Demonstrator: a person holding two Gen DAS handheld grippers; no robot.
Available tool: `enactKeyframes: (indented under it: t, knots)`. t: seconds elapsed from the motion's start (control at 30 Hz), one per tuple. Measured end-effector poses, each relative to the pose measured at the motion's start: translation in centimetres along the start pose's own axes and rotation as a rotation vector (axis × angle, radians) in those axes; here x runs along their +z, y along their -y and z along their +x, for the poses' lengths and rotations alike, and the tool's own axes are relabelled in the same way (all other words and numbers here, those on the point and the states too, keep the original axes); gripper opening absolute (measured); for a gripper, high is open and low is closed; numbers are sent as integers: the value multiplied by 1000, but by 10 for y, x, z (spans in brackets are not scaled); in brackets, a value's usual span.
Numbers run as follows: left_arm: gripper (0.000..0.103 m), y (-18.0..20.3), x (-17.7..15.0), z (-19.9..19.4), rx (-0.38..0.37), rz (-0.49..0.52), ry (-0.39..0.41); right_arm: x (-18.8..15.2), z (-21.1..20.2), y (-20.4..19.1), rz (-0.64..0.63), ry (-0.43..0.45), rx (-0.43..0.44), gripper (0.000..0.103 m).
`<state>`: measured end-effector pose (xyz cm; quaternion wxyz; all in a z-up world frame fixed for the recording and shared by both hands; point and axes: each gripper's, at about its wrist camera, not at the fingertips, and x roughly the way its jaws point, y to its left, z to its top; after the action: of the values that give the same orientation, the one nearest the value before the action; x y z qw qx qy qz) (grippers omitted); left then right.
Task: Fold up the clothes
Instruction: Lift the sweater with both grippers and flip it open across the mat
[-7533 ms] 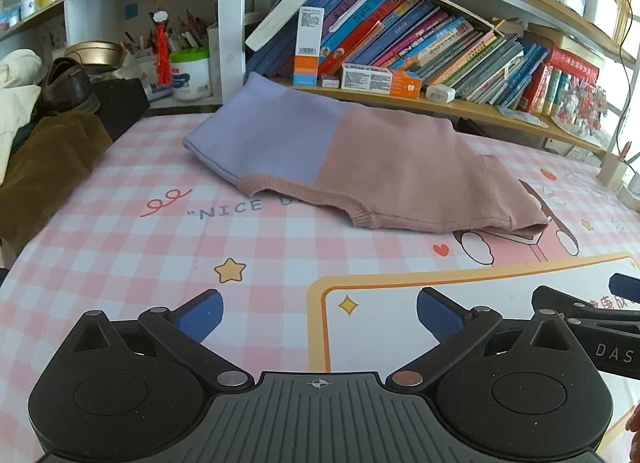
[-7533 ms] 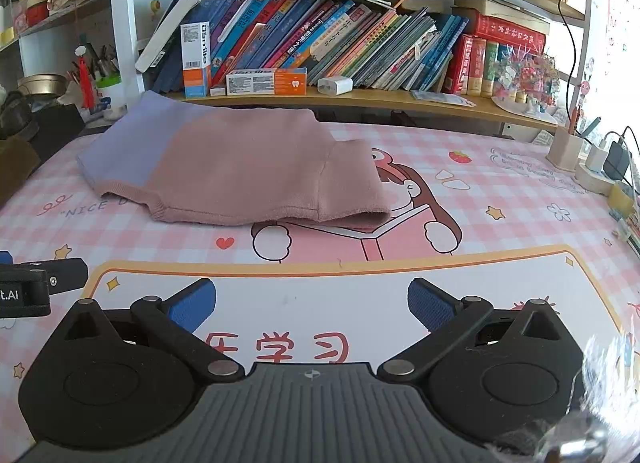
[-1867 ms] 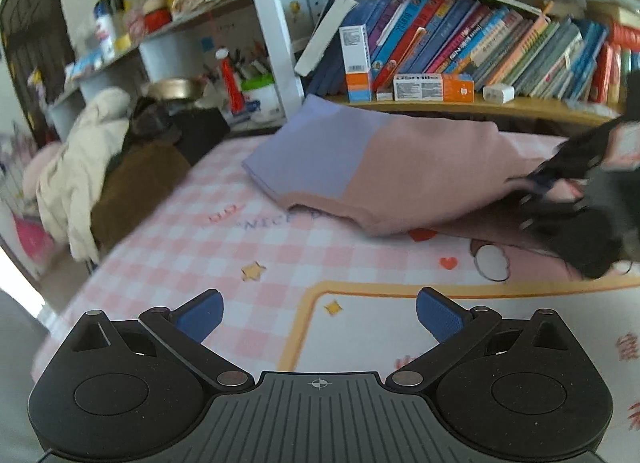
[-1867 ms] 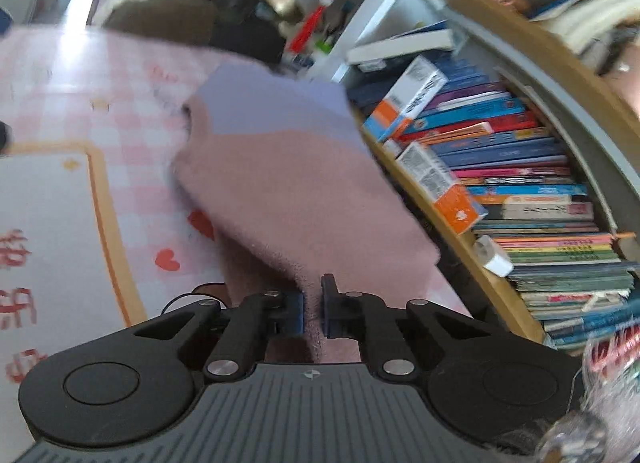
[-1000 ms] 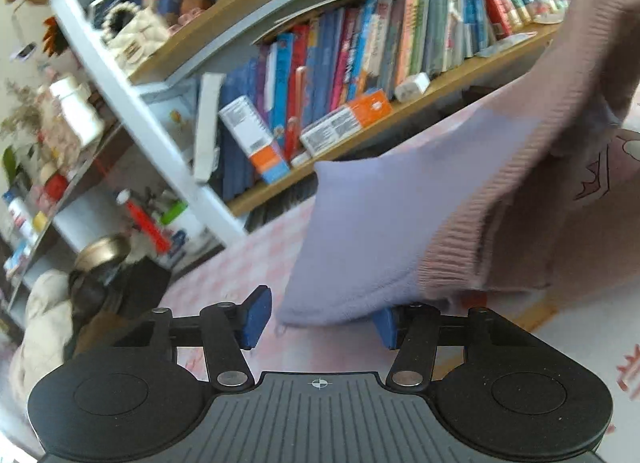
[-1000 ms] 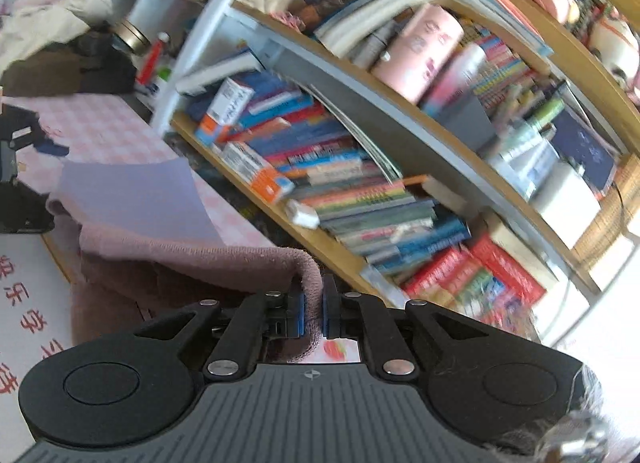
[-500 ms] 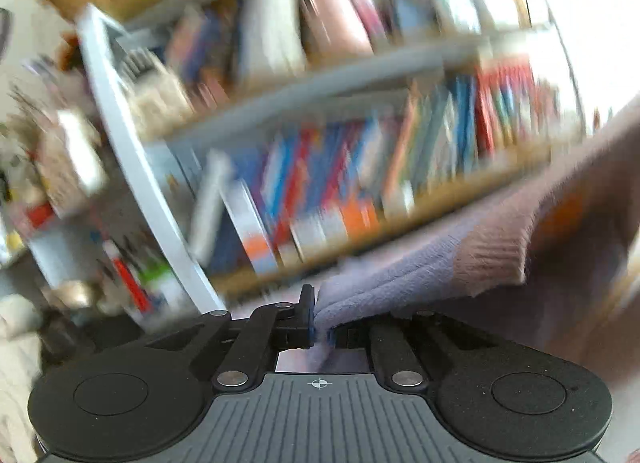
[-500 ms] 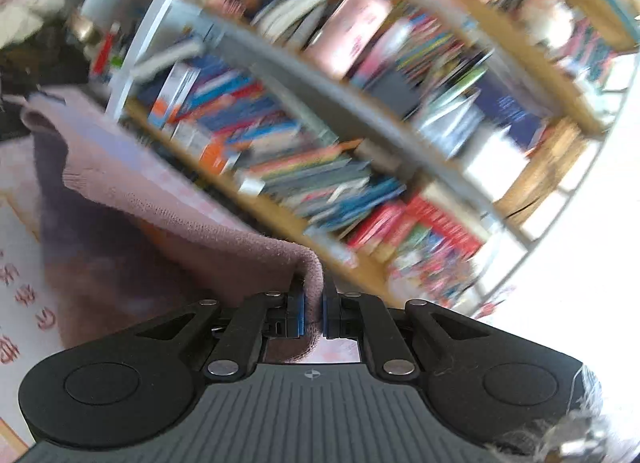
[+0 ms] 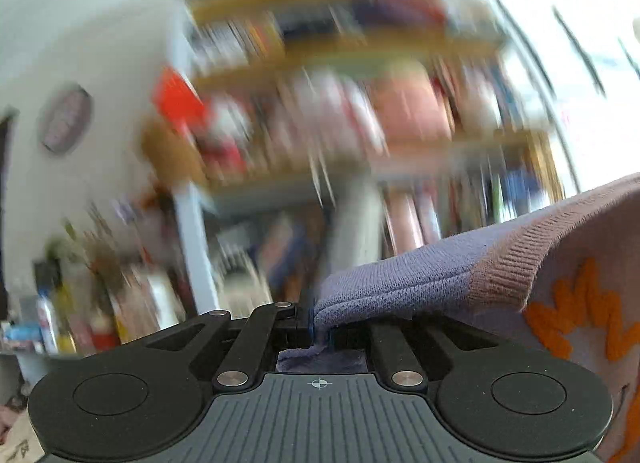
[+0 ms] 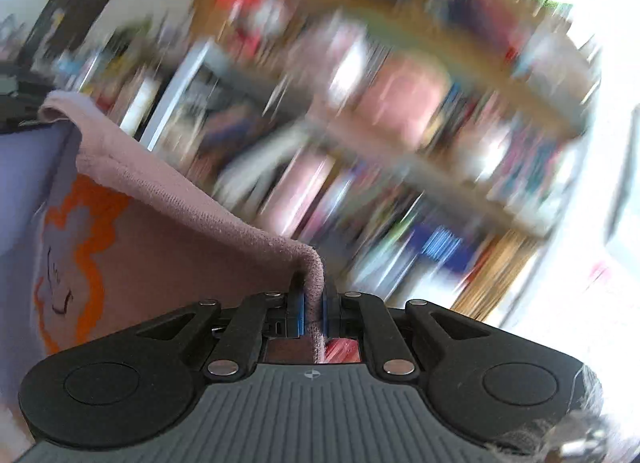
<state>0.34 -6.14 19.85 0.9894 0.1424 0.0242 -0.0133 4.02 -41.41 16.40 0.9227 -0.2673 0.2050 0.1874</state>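
Note:
A knit sweater [image 9: 460,275], lilac on one half and dusty pink on the other with an orange outlined motif, hangs in the air between my two grippers. My left gripper [image 9: 320,329] is shut on its lilac edge. My right gripper [image 10: 313,309] is shut on its pink edge [image 10: 200,199]. The sweater's front with the orange motif [image 10: 86,231] faces the cameras and its top edge runs taut between the grippers. The table is not in view.
A blurred bookshelf [image 9: 340,135] full of books fills the background in both views [image 10: 360,103]. A white upright post [image 9: 196,243] of the shelf stands at the left. Bright window light is at the right.
Both grippers have risen and tilted up with the sweater, which is now lifted off the table and spread between them. The view now shows the upper shelves, blurred by motion.

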Motion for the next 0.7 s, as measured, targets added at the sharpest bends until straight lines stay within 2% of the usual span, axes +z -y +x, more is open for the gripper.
enactKeyframes:
  t: [0.1,0.2,0.23,0.37,0.57,0.67,0.7]
  knots:
    - [8,27,-61,72,-79,81,-304,3,2,9,9,-5,33,7]
    - [9,60,-123,128,-123,155,-516,-26,83,7,50,-144,90,7]
    - [9,70,-139,143,-126,182,-565,-36,110,6,64,-190,109,7]
    - [9,94,-168,190,-79,225,-670,-45,187,11,88,-285,140,7]
    - [16,106,-184,230,-27,295,-772,-50,258,17,58,-364,179,9]
    - [25,113,-188,232,-31,343,-810,-56,281,13,42,-382,186,9]
    - [31,115,-188,231,-29,364,-812,-58,288,11,39,-387,189,9]
